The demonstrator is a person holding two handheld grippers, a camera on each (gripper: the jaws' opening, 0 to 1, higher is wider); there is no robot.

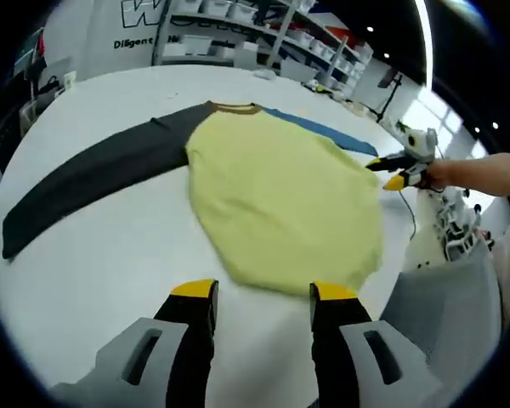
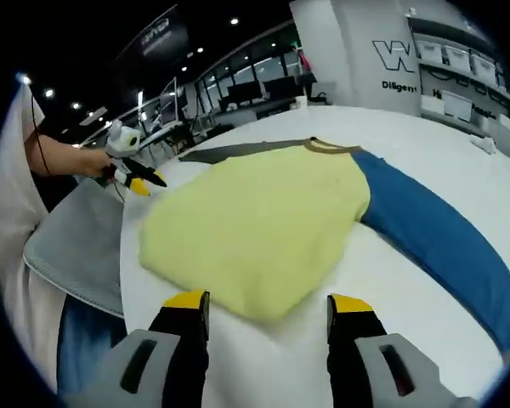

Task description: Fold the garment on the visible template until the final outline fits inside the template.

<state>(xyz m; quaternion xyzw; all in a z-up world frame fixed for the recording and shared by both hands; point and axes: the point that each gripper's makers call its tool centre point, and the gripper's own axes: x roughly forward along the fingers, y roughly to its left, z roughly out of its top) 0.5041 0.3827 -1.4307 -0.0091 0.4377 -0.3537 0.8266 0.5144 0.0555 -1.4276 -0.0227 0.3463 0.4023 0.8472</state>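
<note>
a large hall with ceiling lights, shelving with bins and a wall sign stands behind a white round table (image 1: 110, 255) that carries everything here.

on the table lies a shirt (image 1: 280, 200), spread flat near the middle. its body is pale yellow, its collar brown. one sleeve is dark grey (image 1: 85, 183) and stretches toward the table's far edge in the left gripper view; the other sleeve is blue (image 2: 442, 242) and runs out along the table toward the edge in the right gripper view. the hem end of the yellow body lies close to the table's near edge in both views.

left gripper (image 1: 262, 293): its yellow-tipped jaws are spread apart, holding nothing, just short of the shirt's hem and above bare table.

right gripper (image 2: 269, 299): jaws likewise spread and empty, with a corner of the yellow hem lying between the two tips. whether the tips touch the cloth cannot be told.

each gripper also appears in the other's view, held by a person's hand at the table's edge beside the shirt. a person in a white top stands by a grey cloth (image 2: 76, 246) hanging beside the table.
</note>
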